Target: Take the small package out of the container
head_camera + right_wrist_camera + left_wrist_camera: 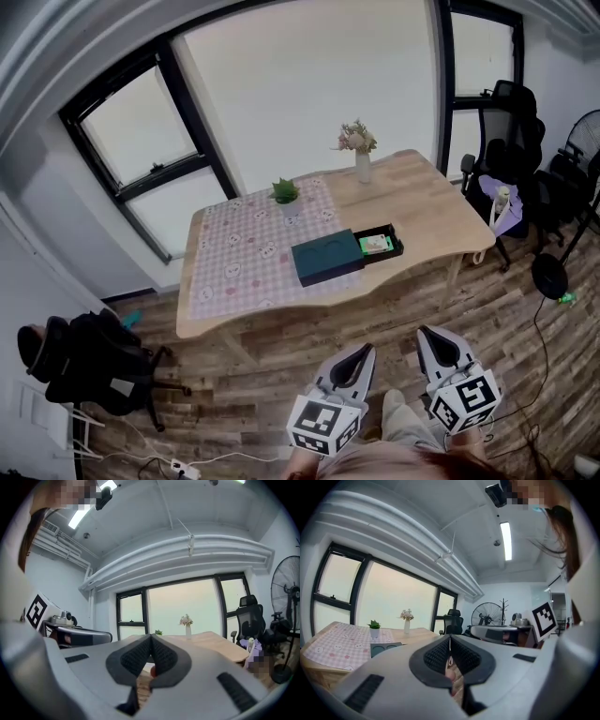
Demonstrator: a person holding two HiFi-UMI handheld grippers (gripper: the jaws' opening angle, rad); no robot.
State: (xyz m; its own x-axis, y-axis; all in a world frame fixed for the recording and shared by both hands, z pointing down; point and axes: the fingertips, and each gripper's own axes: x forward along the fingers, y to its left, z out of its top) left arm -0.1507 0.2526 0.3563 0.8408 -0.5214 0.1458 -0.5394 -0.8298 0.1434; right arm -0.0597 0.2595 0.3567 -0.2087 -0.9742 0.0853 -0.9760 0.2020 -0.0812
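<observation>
A dark teal container (327, 258) lies on the wooden table (422, 202), its black drawer (395, 238) slid out to the right. In the drawer sits the small green package (375, 245). Both grippers hover over the floor well short of the table. My left gripper (366, 352) has its jaws pressed together with nothing between them, and so does my right gripper (425, 332). In the left gripper view the shut left gripper (450, 637) points past the container (386, 648). The right gripper view shows the shut right gripper (151, 635) aimed at the table (220, 641).
A pink checked cloth (244, 248) covers the table's left half. A potted plant (286, 194) and a vase of flowers (361, 155) stand at the back. Black office chairs (94, 370) (511, 131) flank the table. A fan (586, 141) stands at right, cables cross the floor.
</observation>
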